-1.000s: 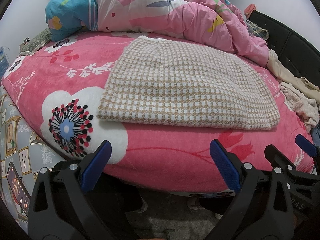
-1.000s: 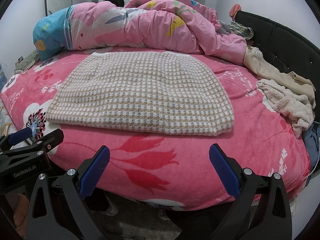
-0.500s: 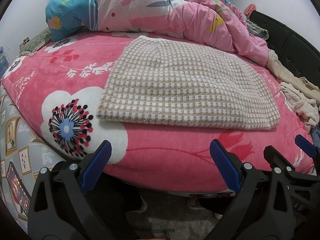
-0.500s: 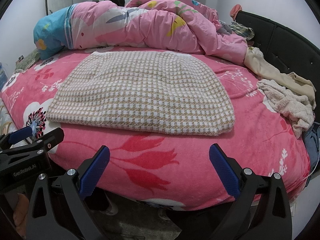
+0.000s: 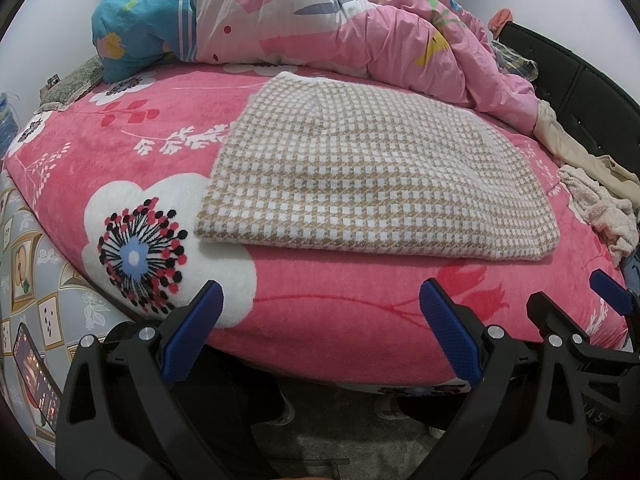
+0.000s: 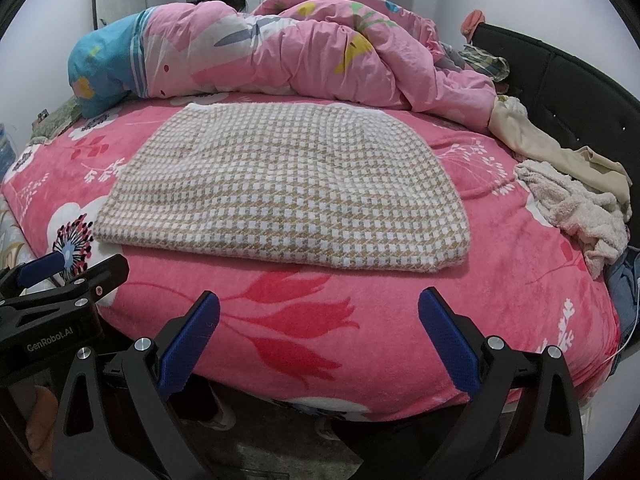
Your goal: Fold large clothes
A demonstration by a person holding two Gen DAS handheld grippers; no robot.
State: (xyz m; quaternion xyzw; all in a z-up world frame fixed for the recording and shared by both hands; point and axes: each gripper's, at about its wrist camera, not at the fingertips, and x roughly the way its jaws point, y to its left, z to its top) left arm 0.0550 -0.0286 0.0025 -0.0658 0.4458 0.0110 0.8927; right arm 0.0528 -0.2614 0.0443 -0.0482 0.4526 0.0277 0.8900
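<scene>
Houndstooth knit garment (image 5: 372, 176) looks thick, soft and floppy; with both grippers (image 5: 320, 332) (image 6: 318, 334) spread empty, pinch its near corners.

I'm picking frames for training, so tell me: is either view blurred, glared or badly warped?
Left wrist view: sharp, evenly lit, no glare; fisheye bows the bed edge, and the corners are black. Right wrist view: the same, with the checks on the folded cloth crisp and only a soft shadow under its near edge.
</scene>
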